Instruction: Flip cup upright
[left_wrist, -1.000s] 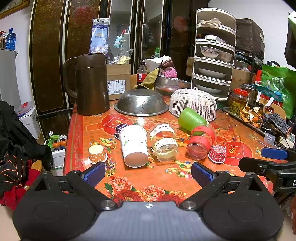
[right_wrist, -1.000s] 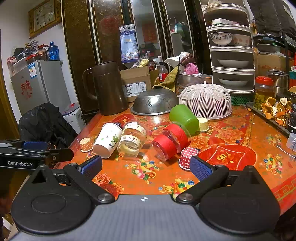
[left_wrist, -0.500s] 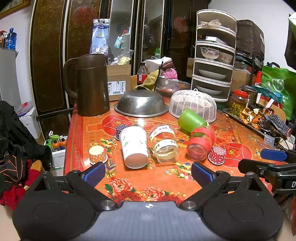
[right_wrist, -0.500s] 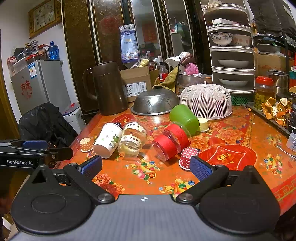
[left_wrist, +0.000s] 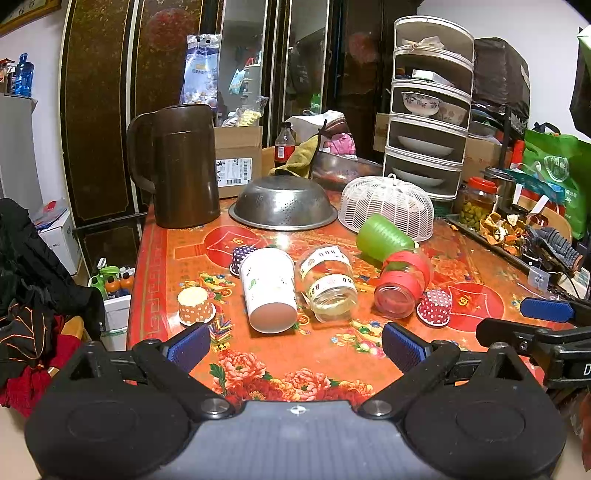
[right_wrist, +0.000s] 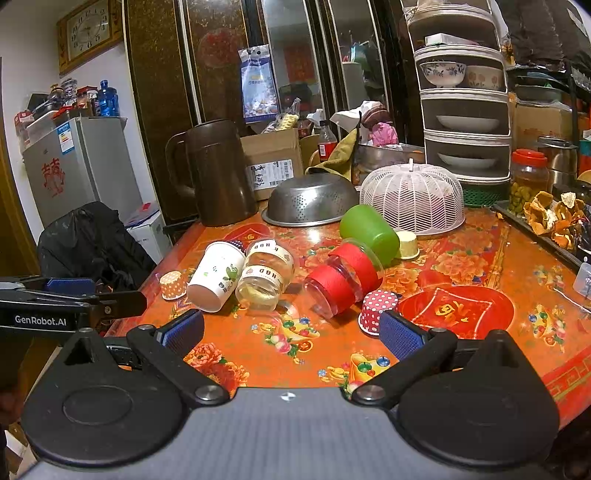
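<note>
Several cups lie on their sides on the red flowered table: a white paper cup, a clear glass with a taped band, a glass wrapped in red tape and a green plastic cup. My left gripper is open and empty, at the table's near edge in front of the white cup. My right gripper is open and empty, in front of the red-taped glass.
Small paper cupcake liners stand upside down: orange, red dotted, dark dotted. Behind are a brown jug, an upturned steel colander, a white mesh cover and a stacked dish rack.
</note>
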